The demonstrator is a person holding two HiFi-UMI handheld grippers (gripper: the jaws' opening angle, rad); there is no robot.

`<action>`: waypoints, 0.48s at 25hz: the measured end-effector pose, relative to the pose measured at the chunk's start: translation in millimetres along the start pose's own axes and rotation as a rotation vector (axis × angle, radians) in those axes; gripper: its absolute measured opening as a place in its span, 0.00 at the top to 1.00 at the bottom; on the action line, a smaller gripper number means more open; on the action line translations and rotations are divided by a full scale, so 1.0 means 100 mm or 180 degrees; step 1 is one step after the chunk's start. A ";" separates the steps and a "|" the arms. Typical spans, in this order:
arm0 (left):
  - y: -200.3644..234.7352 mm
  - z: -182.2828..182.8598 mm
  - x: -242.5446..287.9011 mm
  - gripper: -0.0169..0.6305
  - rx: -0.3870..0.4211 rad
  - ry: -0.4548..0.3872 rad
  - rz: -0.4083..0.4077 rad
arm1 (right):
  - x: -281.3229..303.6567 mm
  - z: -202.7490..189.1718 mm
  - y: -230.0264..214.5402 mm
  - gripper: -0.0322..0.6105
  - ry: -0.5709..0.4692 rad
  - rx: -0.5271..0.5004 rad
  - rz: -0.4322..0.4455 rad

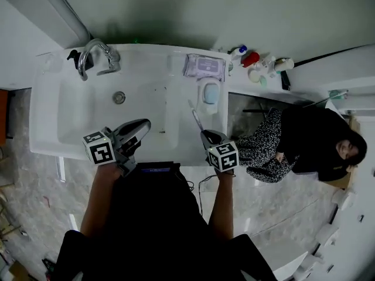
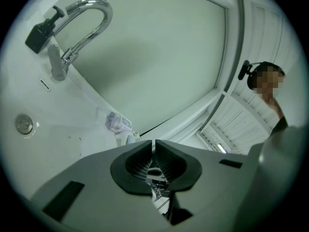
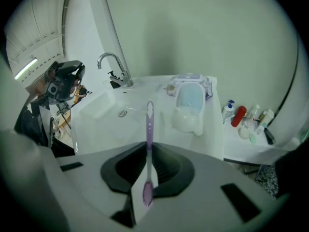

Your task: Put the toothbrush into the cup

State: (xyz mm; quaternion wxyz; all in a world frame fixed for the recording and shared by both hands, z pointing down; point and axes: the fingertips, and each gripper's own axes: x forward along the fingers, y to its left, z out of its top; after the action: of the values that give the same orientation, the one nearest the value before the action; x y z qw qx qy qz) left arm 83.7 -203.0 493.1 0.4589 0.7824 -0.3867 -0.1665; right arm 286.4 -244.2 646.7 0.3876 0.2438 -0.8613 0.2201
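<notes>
A purple and white toothbrush point(image 1: 195, 117) point(image 3: 149, 129) sticks out forward from my right gripper point(image 1: 206, 134) point(image 3: 147, 151), which is shut on its handle, and its bristle end lies back between the jaws. The gripper hangs over the front right of the white counter. Behind the toothbrush tip a white cup with a pale blue inside point(image 1: 210, 95) point(image 3: 189, 100) stands on the counter. My left gripper point(image 1: 140, 127) point(image 2: 155, 146) is shut with nothing in it, at the front edge of the sink basin point(image 1: 88, 116).
A chrome faucet point(image 1: 96, 54) point(image 2: 77, 33) stands at the back left of the basin. A pack of wipes point(image 1: 204, 66) lies behind the cup. Several small bottles point(image 1: 258, 60) crowd a lower shelf at the right. A person point(image 1: 310, 145) sits on the floor at the right.
</notes>
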 end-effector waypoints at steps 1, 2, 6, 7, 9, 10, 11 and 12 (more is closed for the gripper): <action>0.00 0.00 -0.05 0.93 0.0004 -0.0035 0.0045 | 0.01 0.05 0.02 0.89 -0.0037 -0.0018 0.0056; 0.01 -0.01 -0.10 0.93 0.0007 -0.0070 0.0091 | 0.03 0.09 0.04 0.89 -0.0069 -0.0041 0.0108; 0.03 0.00 -0.29 0.93 0.0015 -0.0227 0.0231 | 0.05 0.32 0.17 0.89 -0.0202 -0.0253 0.0284; 0.02 0.01 -0.33 0.93 0.0021 -0.0265 0.0245 | 0.04 0.40 0.23 0.89 -0.0253 -0.0350 0.0335; 0.00 0.02 -0.37 0.93 0.0048 -0.0316 0.0243 | 0.01 0.58 0.39 0.89 -0.0370 -0.0588 0.0439; -0.02 0.02 -0.38 0.93 0.0071 -0.0328 0.0226 | -0.01 0.67 0.48 0.89 -0.0428 -0.0723 0.0489; -0.04 0.03 -0.38 0.93 0.0095 -0.0335 0.0203 | -0.04 0.77 0.58 0.89 -0.0485 -0.0858 0.0540; -0.06 0.03 -0.38 0.93 0.0117 -0.0337 0.0179 | -0.07 0.87 0.70 0.89 -0.0545 -0.0985 0.0595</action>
State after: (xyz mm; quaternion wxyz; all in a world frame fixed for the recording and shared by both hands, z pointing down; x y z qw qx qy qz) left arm 60.2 -174.5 482.9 0.4279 0.7696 -0.4352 -0.1875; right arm 200.7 -237.3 575.3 0.3237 0.1181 -0.9336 0.0985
